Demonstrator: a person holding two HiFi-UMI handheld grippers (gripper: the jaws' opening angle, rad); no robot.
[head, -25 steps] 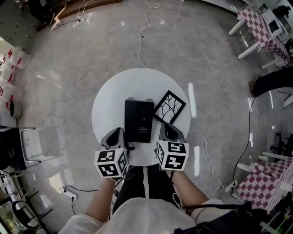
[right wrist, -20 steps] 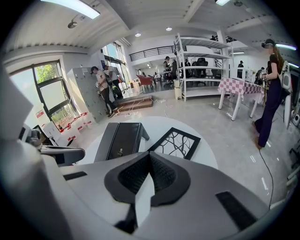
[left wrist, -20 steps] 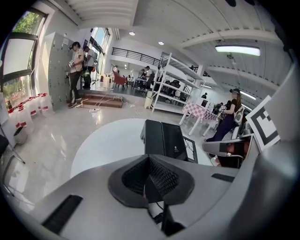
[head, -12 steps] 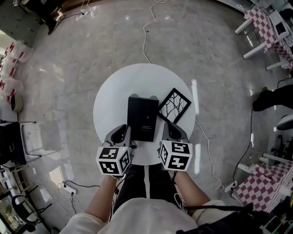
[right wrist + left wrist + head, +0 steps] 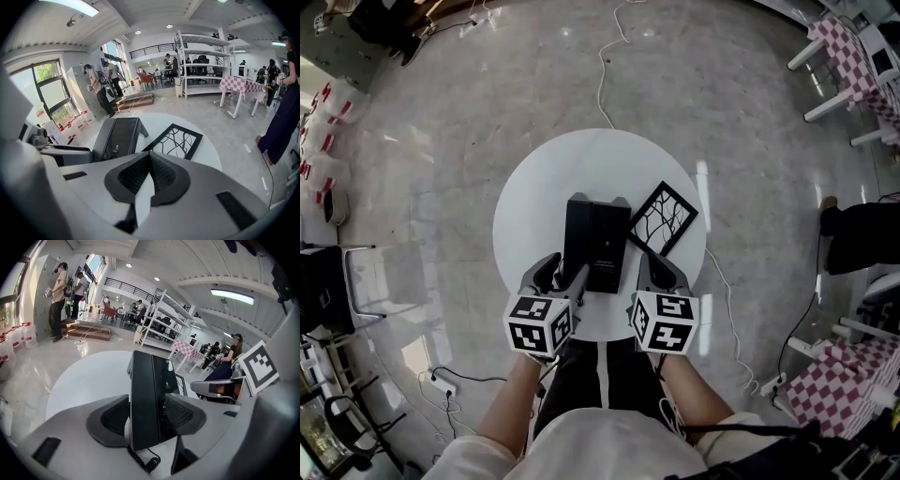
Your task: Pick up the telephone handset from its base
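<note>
A black telephone sits in the middle of a round white table (image 5: 534, 187). Its handset (image 5: 579, 239) lies along the left side of the base (image 5: 611, 242). My left gripper (image 5: 561, 278) is at the phone's near end and its jaws are opening. In the left gripper view the handset (image 5: 142, 380) runs between the two pads without being pressed, the base (image 5: 165, 376) lies beside it, and the coiled cord (image 5: 149, 464) hangs below. My right gripper (image 5: 654, 270) hovers near the phone's right corner, shut on nothing (image 5: 149, 164).
A black branch-pattern frame (image 5: 664, 217) lies on the table right of the phone (image 5: 117, 136). Cables (image 5: 602, 66) run across the floor. A person's legs (image 5: 862, 234) and chequered tables (image 5: 853, 42) are at the right, and a dark chair (image 5: 328, 300) stands at the left.
My left gripper has edged forward and down to the handset's near end, and its jaws have spread apart. The right gripper has stayed put and shut.
</note>
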